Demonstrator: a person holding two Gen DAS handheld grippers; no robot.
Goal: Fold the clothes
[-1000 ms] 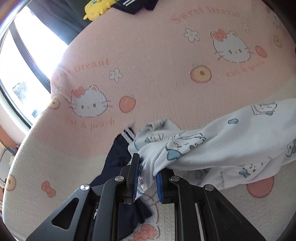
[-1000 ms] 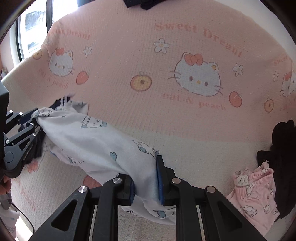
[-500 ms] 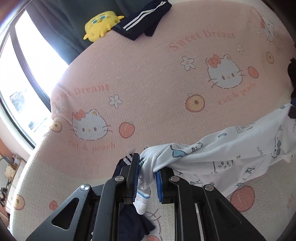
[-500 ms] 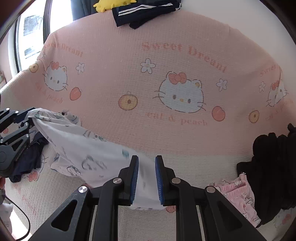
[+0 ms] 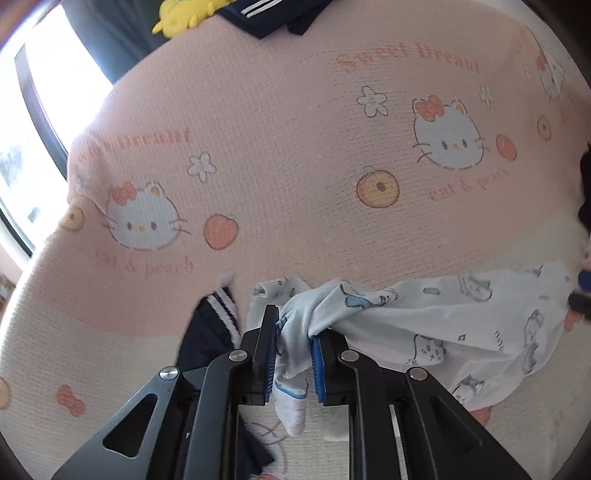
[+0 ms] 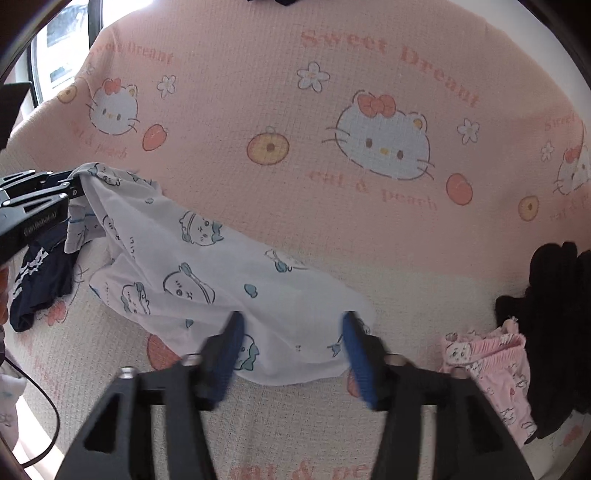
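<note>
A white garment with a blue cartoon print stretches across the pink cat-print blanket. My left gripper is shut on one bunched end of that garment, which hangs in a lifted fold from its pads. In the right wrist view the left gripper shows at the left edge, holding that end up. My right gripper has its jaws opening wide; the garment's other end lies flat on the blanket between the blurred fingers, and the pads are not pressing it.
A navy garment with white stripes lies crumpled under the left gripper. Pink printed shorts and a black garment sit at the right. A yellow plush toy and another navy striped piece lie at the far edge. A window is at the left.
My right gripper has let go of the white garment, its jaws spreading wide, and that end has dropped onto the blanket. The left gripper lifted slightly, still holding its end.
</note>
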